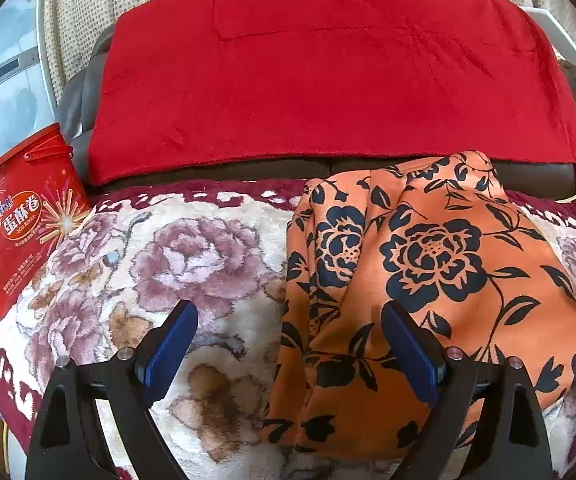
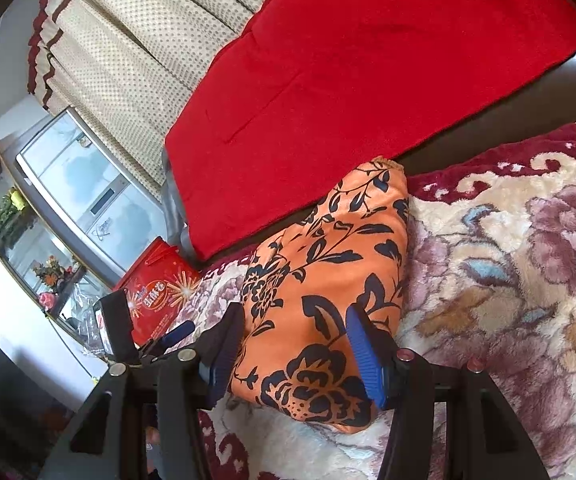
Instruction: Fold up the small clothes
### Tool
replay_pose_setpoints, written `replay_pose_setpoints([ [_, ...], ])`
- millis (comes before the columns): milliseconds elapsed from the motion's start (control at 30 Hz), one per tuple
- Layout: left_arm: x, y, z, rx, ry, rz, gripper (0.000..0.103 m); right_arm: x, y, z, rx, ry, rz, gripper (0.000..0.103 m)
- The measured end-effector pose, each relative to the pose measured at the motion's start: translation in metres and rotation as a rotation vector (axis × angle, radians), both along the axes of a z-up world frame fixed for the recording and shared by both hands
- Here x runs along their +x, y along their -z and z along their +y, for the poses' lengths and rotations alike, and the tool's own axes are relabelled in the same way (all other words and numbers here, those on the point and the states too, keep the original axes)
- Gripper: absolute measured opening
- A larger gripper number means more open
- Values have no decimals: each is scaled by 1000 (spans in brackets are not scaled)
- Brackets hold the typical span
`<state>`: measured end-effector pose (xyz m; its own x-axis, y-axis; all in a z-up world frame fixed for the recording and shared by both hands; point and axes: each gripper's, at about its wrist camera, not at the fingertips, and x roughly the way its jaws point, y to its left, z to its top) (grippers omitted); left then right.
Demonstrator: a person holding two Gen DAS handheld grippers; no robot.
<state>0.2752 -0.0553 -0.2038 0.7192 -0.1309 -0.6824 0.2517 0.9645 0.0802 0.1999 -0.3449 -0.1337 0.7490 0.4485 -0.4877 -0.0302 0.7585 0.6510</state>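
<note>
Nearest, two hand-held grippers hover with jaws apart and nothing clamped: the left hand-held gripper (image 1: 290, 320) over the near left edge of one orange floral garment (image 1: 428, 280), the right hand-held gripper (image 2: 296, 322) straddling its near end. The garment lies bunched on one plush flowered blanket (image 1: 207, 264). Farther left stands one red snack box (image 1: 15, 224); beyond, one red cloth (image 1: 328, 80) covers a sofa back.

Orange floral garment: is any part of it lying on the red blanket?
No. The orange floral garment lies on the flowered plush cover, its far edge stopping short of the red blanket.
</note>
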Motion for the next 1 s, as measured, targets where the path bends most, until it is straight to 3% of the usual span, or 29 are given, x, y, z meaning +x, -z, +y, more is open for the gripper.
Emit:
replay_pose_setpoints([
  [267, 6, 11, 0, 27, 0, 34, 94, 10, 15, 16, -19, -50, 80, 57],
  [533, 9, 17, 4, 27, -6, 54, 94, 10, 17, 14, -15, -44, 88, 57],
  [800, 18, 18, 10, 4, -26, 66, 94, 41, -16, 2, -70, 0, 15, 59],
  [900, 23, 19, 8, 12, -27, 64, 94, 79, -6, -1, -99, 5, 105, 59],
  [1000, 27, 22, 6, 16, -19, 70, 94, 110, 22, -2, -89, -12, 221, 58],
])
